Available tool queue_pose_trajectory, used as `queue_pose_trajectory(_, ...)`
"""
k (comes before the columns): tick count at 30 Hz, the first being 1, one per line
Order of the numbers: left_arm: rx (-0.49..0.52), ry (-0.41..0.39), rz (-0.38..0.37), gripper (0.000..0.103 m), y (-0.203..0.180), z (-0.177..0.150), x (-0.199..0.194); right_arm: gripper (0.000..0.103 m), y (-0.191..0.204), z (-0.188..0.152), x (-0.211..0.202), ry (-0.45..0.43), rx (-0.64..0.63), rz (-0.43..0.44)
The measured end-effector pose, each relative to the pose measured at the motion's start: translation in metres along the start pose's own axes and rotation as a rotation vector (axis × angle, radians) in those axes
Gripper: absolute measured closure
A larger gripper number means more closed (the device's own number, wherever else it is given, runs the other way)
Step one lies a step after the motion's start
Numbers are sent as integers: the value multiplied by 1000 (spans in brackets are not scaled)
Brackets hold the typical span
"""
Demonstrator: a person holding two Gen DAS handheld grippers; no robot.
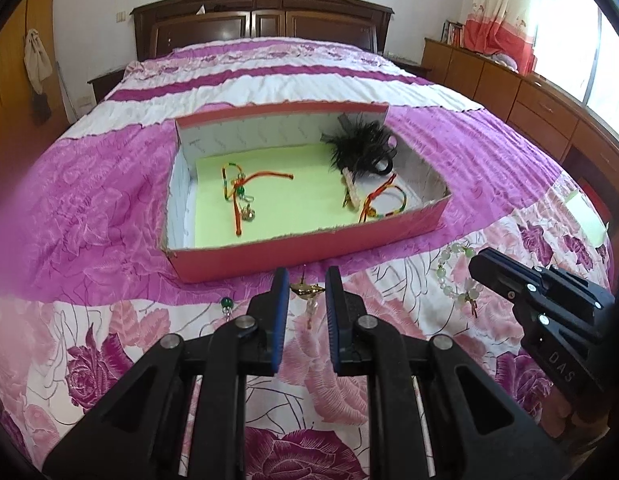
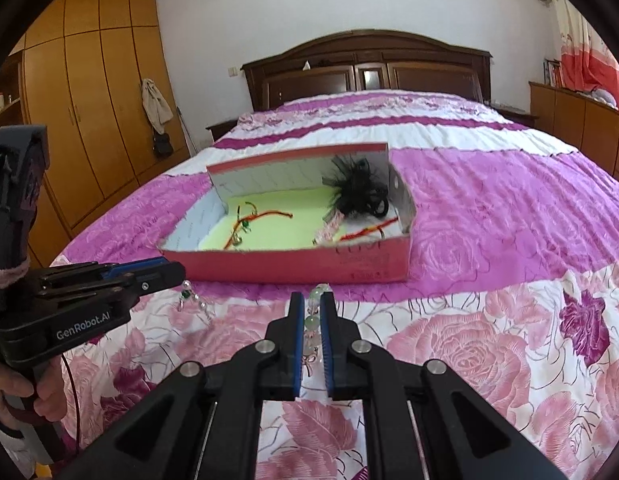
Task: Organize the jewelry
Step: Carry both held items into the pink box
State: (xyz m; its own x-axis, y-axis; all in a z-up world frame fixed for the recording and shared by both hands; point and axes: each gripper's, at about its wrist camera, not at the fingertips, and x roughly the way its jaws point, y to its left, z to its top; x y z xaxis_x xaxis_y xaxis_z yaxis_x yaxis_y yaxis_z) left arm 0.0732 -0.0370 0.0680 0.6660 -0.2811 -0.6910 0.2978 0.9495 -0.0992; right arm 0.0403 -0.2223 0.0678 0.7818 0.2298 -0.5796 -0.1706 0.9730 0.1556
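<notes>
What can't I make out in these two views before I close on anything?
- Gold ornament, left wrist view: too small to identify; the left gripper fingers straddle it, contact unclear.
- Pale bead bracelet, right wrist view: mostly hidden between the right gripper fingers; contact unclear.
- Red box, right wrist view: near wall hides the front floor.
- Green-bead trinket, right wrist view: partly behind the left gripper, blurred.
</notes>
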Motion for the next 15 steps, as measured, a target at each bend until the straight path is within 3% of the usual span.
queue_pose_trajectory(15,15,-142,28,93,1,25,-11,94,5,28,0,-84,-20,-13)
